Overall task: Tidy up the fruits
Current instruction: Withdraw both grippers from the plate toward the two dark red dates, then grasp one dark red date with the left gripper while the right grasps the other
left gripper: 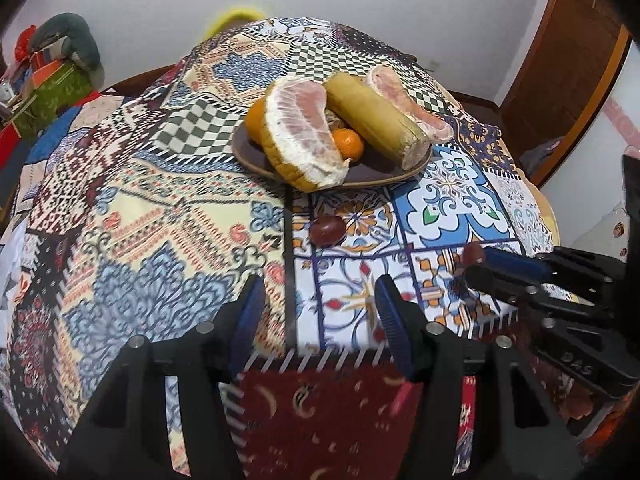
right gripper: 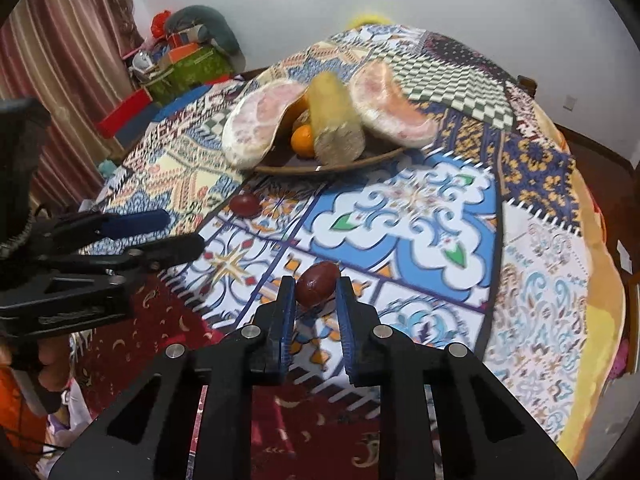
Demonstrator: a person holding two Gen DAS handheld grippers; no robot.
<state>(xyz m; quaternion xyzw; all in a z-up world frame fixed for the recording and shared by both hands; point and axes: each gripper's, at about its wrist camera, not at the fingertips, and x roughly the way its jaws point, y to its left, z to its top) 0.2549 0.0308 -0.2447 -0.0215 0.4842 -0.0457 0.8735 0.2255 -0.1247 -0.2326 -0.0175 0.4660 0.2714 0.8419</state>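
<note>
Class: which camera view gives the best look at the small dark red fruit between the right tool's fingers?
The right wrist view: the dark red fruit sits centred between the right tool fingers, whole outline visible. The left wrist view shows only part of it at the tool's tip, near the frame's right side.

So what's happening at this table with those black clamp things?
A person is tidying fruit with two handheld grippers. The right gripper is closed around a small red fruit near the table's front. The left gripper is open and empty. Another red fruit lies on the tablecloth, short of the plate with pomelo pieces and oranges.
</note>
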